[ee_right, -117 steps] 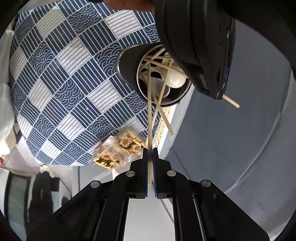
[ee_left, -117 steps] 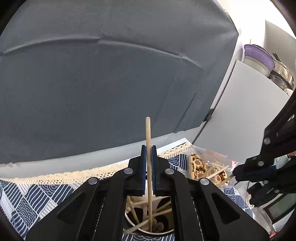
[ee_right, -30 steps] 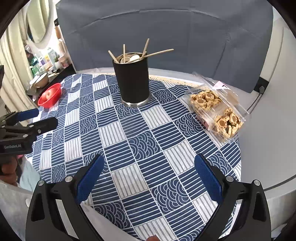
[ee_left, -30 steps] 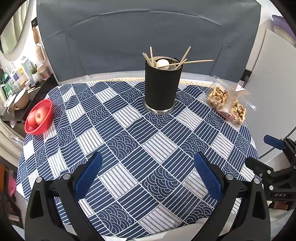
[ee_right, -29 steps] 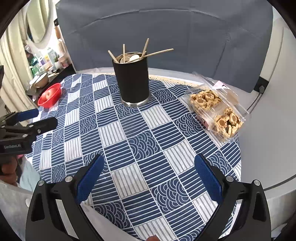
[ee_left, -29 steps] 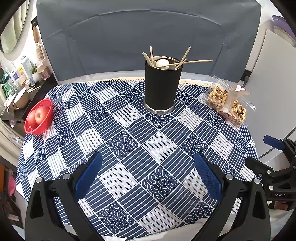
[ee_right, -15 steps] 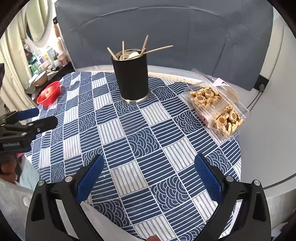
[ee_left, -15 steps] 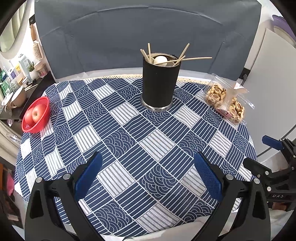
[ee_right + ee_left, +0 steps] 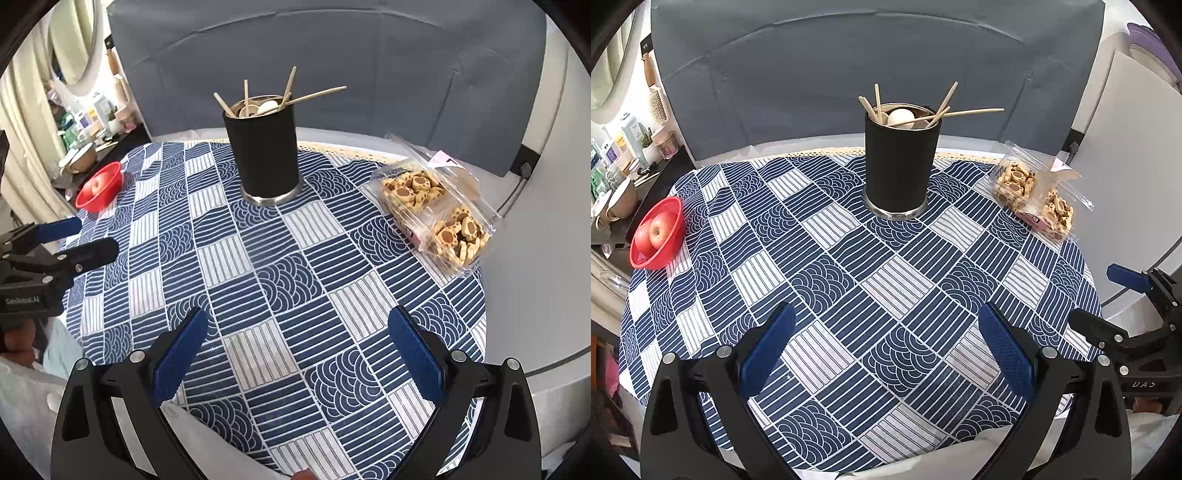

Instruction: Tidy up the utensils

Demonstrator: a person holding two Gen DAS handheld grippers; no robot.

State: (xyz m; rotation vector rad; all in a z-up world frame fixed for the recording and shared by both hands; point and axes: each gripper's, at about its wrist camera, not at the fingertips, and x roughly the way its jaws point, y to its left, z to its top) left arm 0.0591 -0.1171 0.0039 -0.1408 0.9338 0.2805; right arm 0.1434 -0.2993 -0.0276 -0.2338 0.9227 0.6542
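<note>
Both tongs gape wide with nothing between their pads: the left tongs [image 9: 886,347] and the right tongs [image 9: 295,347] hang over the near edge of the tabletop [image 9: 894,280], well apart from the black utensil holder [image 9: 900,166]. That holder stands upright toward the far side of the tabletop. Wooden chopsticks [image 9: 971,111] fan from its rim, most tilted upward, one lying nearly level and pointing right; a pale spoon [image 9: 900,117] sits among them. "GenRoboLAI" can be read on the left tool's body in the right wrist view. A clear cookie box [image 9: 436,206] lies right, a red bowl [image 9: 670,206] holding an apple [image 9: 659,230] left.
</note>
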